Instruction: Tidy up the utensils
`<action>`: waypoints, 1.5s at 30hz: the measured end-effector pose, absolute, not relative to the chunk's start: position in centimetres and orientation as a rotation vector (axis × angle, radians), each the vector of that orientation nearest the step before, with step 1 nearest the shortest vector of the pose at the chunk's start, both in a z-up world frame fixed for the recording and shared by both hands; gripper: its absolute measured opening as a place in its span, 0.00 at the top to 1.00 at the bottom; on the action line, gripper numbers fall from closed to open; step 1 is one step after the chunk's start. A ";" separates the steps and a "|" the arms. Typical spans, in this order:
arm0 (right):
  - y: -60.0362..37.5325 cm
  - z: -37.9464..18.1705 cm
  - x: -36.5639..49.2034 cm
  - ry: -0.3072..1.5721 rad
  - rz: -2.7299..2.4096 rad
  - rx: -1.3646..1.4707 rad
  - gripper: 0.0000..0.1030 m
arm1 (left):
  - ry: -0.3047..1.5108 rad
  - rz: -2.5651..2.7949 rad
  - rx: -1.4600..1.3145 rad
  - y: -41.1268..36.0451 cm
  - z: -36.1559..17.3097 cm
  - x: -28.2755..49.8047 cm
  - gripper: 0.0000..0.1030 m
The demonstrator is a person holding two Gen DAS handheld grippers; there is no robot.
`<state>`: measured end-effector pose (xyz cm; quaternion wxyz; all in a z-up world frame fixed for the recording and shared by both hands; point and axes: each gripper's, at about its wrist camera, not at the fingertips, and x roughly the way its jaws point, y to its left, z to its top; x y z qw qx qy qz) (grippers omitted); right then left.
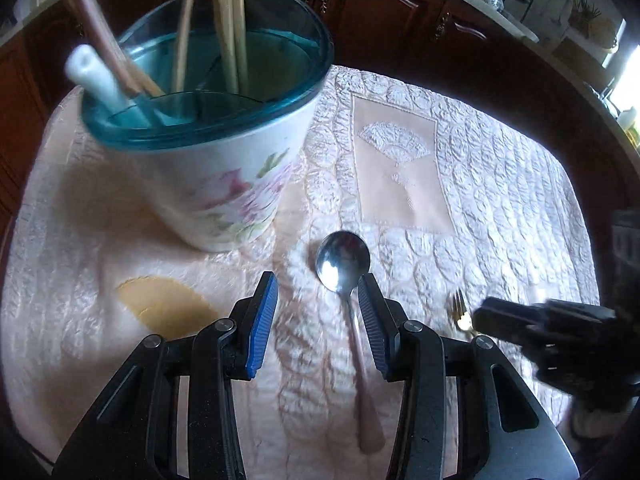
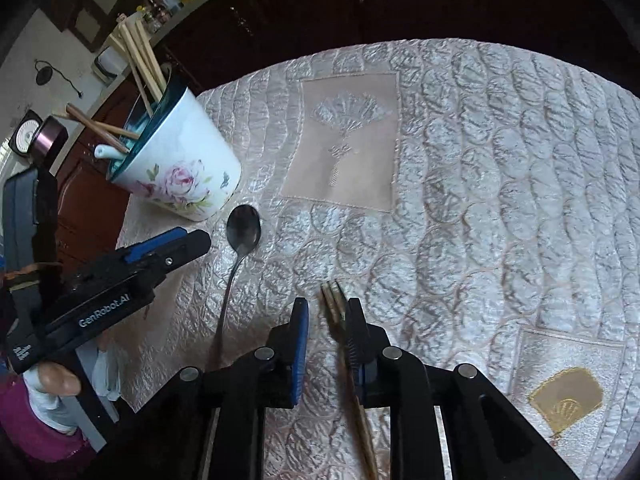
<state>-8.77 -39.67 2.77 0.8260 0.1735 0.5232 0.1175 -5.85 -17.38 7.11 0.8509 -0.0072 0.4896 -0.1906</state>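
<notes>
your left gripper (image 1: 318, 286) hung open over the bench (image 1: 500, 184), its jaws straddling the spoon (image 1: 343, 260) without pinching it; the spoon lay flat just beside the floral utensil cup (image 1: 224, 168). your right gripper (image 2: 328, 312) stood slightly open, the fork (image 2: 334, 300) lying between its jaws against the right one, ungripped.
</notes>
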 end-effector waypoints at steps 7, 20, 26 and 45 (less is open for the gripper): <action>-43.4 2.3 -10.2 1.115 0.246 0.394 0.81 | 1.017 -0.391 0.008 -18.7 4.6 -4.1 0.60; -40.4 1.0 -11.5 1.170 0.304 0.382 0.91 | 1.037 -0.444 0.013 -19.7 4.2 -3.3 0.92; -39.5 0.6 -14.3 1.190 0.325 0.481 0.95 | 1.078 -0.503 0.003 -18.1 4.8 -5.2 0.96; -36.9 0.7 -12.2 1.119 0.515 0.283 0.76 | 1.139 -0.579 0.030 -15.4 4.7 -7.6 0.69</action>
